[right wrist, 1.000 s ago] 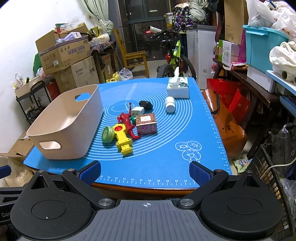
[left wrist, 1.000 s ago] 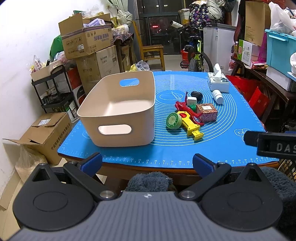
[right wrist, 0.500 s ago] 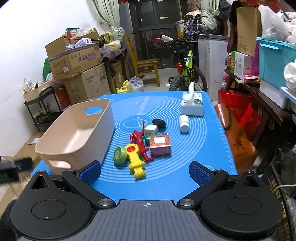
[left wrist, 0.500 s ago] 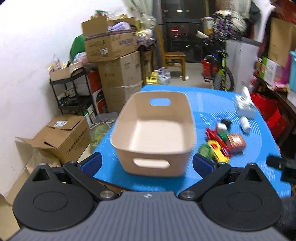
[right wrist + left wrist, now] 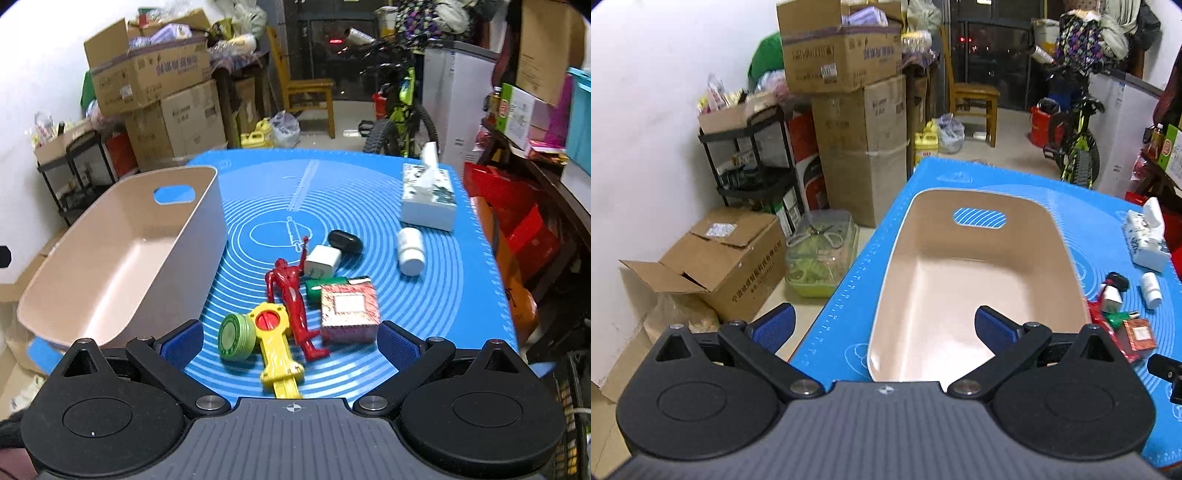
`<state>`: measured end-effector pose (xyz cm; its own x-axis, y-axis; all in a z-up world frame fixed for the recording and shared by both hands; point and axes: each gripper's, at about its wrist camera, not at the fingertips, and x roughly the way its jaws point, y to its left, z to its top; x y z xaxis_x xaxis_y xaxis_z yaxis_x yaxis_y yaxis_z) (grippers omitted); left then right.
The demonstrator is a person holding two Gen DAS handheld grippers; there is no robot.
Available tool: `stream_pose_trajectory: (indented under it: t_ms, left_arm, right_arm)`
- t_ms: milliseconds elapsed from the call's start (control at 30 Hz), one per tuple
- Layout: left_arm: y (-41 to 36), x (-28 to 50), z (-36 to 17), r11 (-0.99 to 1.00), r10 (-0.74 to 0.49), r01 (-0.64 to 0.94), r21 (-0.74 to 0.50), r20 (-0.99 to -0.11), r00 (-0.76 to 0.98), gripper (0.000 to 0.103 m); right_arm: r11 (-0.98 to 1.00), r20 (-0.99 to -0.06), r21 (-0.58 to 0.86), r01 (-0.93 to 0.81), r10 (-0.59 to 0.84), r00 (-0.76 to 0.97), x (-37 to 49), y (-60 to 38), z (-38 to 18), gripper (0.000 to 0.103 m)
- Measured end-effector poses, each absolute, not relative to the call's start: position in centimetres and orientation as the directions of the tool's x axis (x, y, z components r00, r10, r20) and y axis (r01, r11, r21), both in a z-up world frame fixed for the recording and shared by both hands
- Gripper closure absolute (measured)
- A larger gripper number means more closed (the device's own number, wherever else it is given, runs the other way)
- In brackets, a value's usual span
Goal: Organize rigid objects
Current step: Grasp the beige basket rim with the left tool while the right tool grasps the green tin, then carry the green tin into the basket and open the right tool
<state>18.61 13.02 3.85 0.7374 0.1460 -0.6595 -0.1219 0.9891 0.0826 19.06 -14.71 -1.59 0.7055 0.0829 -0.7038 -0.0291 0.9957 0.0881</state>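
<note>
An empty beige bin stands on the left of the blue mat. To its right lie a green disc, a yellow toy, a red figure, a patterned box, a green item, a white adapter, a black case and a white bottle. My left gripper is open above the bin's near left edge. My right gripper is open just above the yellow toy and red figure.
A tissue box sits at the mat's far right. Cardboard boxes, a black shelf and a clear container stand on the floor to the left. A bicycle and chair are behind the table.
Both grippers have moved forward over the table. The left one has swung left, over the bin's near edge. The right one has closed in on the toys. Both stay open.
</note>
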Motion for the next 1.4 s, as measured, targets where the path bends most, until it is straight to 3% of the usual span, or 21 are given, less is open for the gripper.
stream_pose_trajectory:
  t_ms: [133, 200, 300, 533, 633, 767, 833, 933, 967, 1000, 1167, 1400]
  left_arm:
    - [14.2, 21.0, 2.1, 0.994, 0.111, -0.08, 0.077, -0.696, 0.709, 0.003]
    - [14.6, 22.1, 1.2, 0.994, 0.106, -0.069, 0.081, -0.714, 0.692, 0.015]
    - [15.0, 23.4, -0.1, 0.996, 0.087, -0.059, 0.064, -0.739, 0.668, 0.017]
    - [15.1, 24.5, -2.0, 0.999, 0.038, -0.019, 0.033, -0.792, 0.609, 0.034]
    - [15.4, 24.9, -2.5, 1.0, 0.02, -0.021, 0.01, -0.809, 0.587, 0.045]
    - [15.6, 25.4, -3.1, 0.999, 0.034, -0.034, 0.018, -0.825, 0.564, 0.074]
    - [15.6, 25.5, -3.2, 0.999, 0.049, -0.044, 0.03, -0.83, 0.556, 0.081]
    - [15.9, 25.7, -3.4, 0.997, 0.069, -0.054, 0.047, -0.835, 0.546, 0.092]
    - [16.1, 25.8, -3.3, 0.997, 0.07, -0.058, 0.045, -0.836, 0.544, 0.094]
    - [16.5, 25.8, -3.3, 0.998, 0.05, -0.055, 0.023, -0.838, 0.543, 0.095]
    - [17.0, 25.9, -3.2, 0.998, 0.013, -0.052, -0.018, -0.841, 0.54, 0.096]
    - [17.3, 25.9, -3.3, 0.998, -0.008, -0.044, -0.038, -0.84, 0.542, 0.098]
  right_arm:
    - [0.993, -0.728, 0.062, -0.098, 0.112, 0.676, 21.8, -13.2, -2.9, 0.007]
    - [0.989, -0.742, 0.038, -0.143, 0.124, 0.659, 22.9, -12.1, -3.7, 0.009]
    - [0.982, -0.762, 0.007, -0.19, 0.129, 0.635, 24.3, -10.6, -4.9, 0.01]
    - [0.972, -0.809, -0.031, -0.231, 0.112, 0.576, 26.6, -9.4, -7.4, 0.019]
    - [0.967, -0.817, -0.03, -0.253, 0.122, 0.564, 26.6, -9.2, -7.9, 0.024]
    - [0.958, -0.832, -0.038, -0.285, 0.128, 0.54, 26.4, -8.7, -8.4, 0.034]
    - [0.954, -0.827, -0.052, -0.295, 0.125, 0.548, 26.3, -8.5, -8.5, 0.037]
    - [0.951, -0.82, -0.053, -0.304, 0.133, 0.557, 26.3, -8.3, -8.4, 0.05]
    - [0.95, -0.818, -0.043, -0.309, 0.144, 0.556, 26.4, -8.3, -8.3, 0.06]
    - [0.95, -0.815, -0.043, -0.31, 0.146, 0.561, 26.4, -8.2, -8.2, 0.064]
    - [0.94, -0.826, 0.031, -0.34, 0.216, 0.52, 26.5, -7.8, -8.4, 0.075]
    - [0.953, -0.814, 0.041, -0.3, 0.206, 0.543, 26.3, -8.5, -8.0, 0.075]
